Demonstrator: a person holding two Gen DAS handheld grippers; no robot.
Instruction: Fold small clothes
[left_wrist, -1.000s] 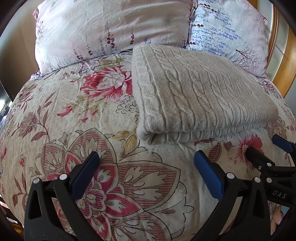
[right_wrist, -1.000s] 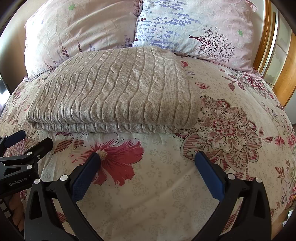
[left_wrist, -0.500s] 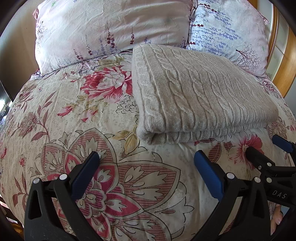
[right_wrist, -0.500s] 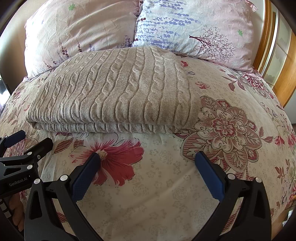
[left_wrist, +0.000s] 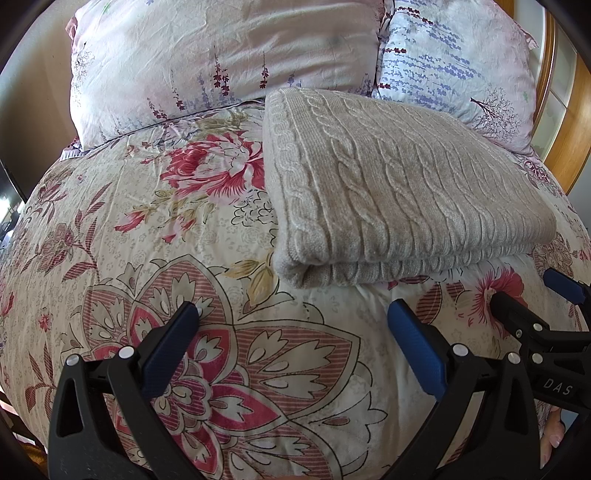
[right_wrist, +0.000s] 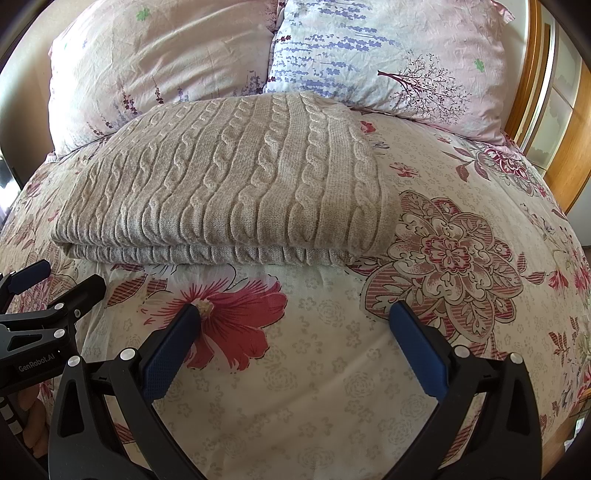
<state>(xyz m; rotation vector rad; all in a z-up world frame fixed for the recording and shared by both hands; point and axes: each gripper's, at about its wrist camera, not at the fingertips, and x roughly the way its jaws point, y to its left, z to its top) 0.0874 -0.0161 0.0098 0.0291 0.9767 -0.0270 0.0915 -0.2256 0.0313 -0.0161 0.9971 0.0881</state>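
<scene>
A beige cable-knit sweater (left_wrist: 388, 188) lies folded into a neat rectangle on the floral duvet (left_wrist: 147, 240), its folded edge facing me. It also shows in the right wrist view (right_wrist: 229, 184). My left gripper (left_wrist: 291, 321) is open and empty, hovering just short of the sweater's near left corner. My right gripper (right_wrist: 295, 321) is open and empty, a little short of the sweater's near edge. The right gripper shows at the right edge of the left wrist view (left_wrist: 528, 299), and the left gripper at the left edge of the right wrist view (right_wrist: 55, 280).
Two floral pillows (left_wrist: 221, 55) (right_wrist: 388, 51) lean at the head of the bed behind the sweater. A wooden headboard frame (right_wrist: 561, 147) runs along the right. The duvet (right_wrist: 461, 258) slopes away at the sides.
</scene>
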